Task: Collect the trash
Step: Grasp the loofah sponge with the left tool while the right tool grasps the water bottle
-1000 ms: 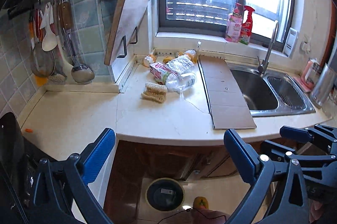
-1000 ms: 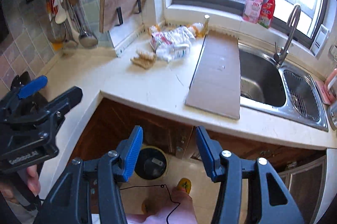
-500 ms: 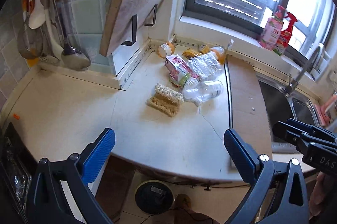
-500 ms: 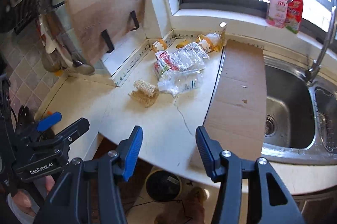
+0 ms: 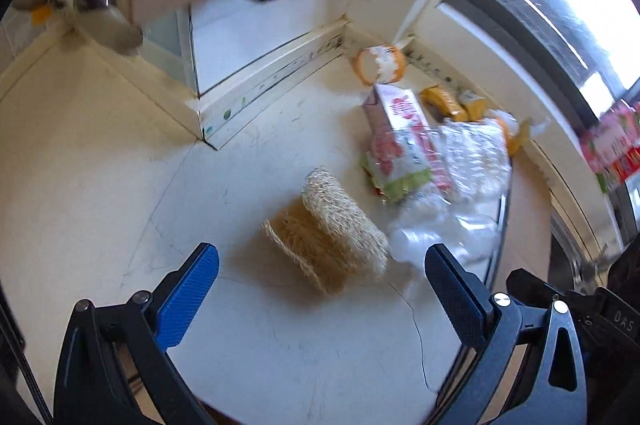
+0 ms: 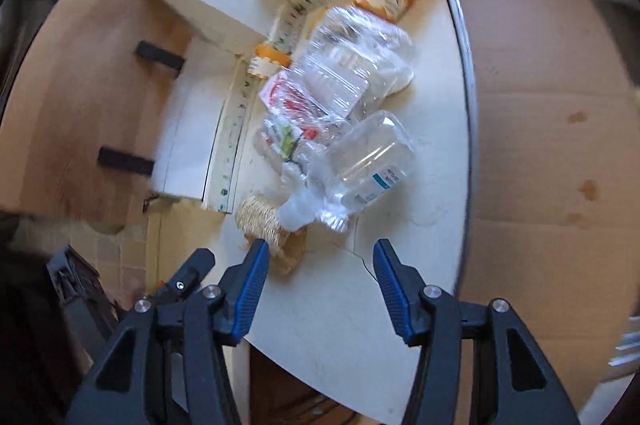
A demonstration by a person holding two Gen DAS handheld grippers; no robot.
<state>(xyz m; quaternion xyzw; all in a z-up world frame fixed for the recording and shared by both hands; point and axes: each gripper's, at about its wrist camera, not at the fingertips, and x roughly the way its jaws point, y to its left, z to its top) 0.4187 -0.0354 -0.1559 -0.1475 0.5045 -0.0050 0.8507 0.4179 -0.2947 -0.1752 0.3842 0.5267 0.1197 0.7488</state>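
Note:
A pile of trash lies on the cream countertop [image 5: 100, 185]. A tan loofah scrubber [image 5: 326, 237] lies just ahead of my open, empty left gripper [image 5: 320, 267]. Behind it are a pink-and-green wrapper [image 5: 400, 149], a crushed clear plastic bottle [image 5: 436, 237], clear plastic packaging [image 5: 476, 153] and orange wrappers [image 5: 380, 65]. In the right wrist view my open, empty right gripper [image 6: 318, 257] hovers just short of the clear bottle [image 6: 360, 169], with the loofah [image 6: 264, 225] by its left finger. Clear packaging [image 6: 352, 65] lies beyond.
A brown cardboard sheet [image 6: 552, 129] lies right of the pile, over the sink edge. A wooden cutting board [image 6: 80, 97] leans on a rack at the left wall. The window sill [image 5: 500, 37] runs behind. My left gripper's body [image 6: 80, 289] shows at the lower left.
Both grippers have moved forward and down over the counter toward the trash pile; the floor and the round bin below have left view. Both stay open.

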